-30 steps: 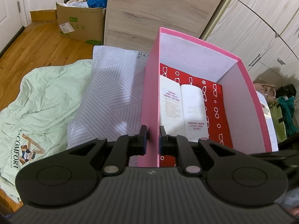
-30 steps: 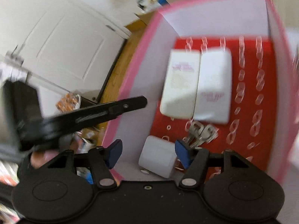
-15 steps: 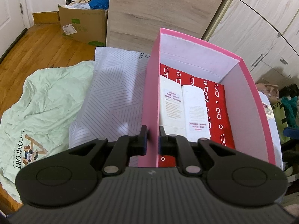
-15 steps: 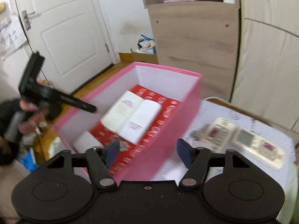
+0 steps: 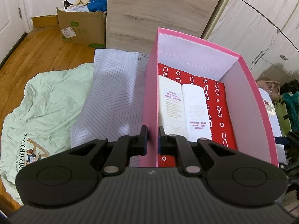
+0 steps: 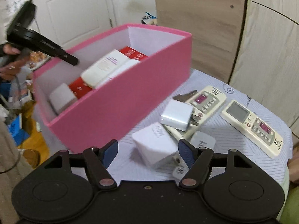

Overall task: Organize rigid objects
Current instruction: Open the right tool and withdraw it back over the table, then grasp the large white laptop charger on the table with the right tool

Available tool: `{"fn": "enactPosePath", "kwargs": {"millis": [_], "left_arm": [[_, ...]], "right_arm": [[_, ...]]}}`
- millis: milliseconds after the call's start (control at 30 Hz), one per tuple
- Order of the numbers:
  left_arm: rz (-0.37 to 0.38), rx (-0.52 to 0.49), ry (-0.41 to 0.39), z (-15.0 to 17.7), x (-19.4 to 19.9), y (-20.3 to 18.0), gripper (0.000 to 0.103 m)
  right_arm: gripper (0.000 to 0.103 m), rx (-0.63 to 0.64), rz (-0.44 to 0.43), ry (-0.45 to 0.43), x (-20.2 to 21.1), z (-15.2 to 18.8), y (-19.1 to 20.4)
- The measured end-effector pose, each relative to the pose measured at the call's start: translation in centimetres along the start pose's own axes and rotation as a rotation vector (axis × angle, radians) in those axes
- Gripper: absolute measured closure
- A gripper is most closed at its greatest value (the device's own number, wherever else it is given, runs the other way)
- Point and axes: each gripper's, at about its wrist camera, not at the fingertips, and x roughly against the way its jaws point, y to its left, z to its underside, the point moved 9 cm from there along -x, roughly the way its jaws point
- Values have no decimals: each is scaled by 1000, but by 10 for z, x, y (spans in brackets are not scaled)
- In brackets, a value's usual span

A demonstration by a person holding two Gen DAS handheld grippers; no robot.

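Left gripper [image 5: 152, 140]: pinched on pink box [image 5: 149, 97] wall. Right gripper [image 6: 148, 152]: spread, empty; white charger cube [image 6: 155, 147] between jaws, untouched. Risk: cube skidding aside under off-centre closing, nudging adjacent remotes [image 6: 205, 100].

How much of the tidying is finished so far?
Done: two remotes and a white charger lie in the pink box. In hand: the left gripper clamps the box wall; the open right gripper nears a white cube charger. Left: another charger and two remotes outside.
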Motion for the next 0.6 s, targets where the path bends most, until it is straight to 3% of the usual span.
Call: {"fn": "enactPosePath", "kwargs": {"millis": [100,233,333,467,600], "left_arm": [[1,5,0,0,0,0,94],[0,2,0,0,0,0,94],[0,0,0,0,-1,-1,94],[-2,-11,-1,0,0,-3,94],[-3,-13,-1,0,0,-4,94]], "right_arm": [[26,6,43,14,-11,1,-9],[26,1,11,54,-28,8,-10],[25,12,-41,68,-27,10,1],[32,8,-141,124,-16,20,15],[32,47,-101,142,-12,21,25]]}}
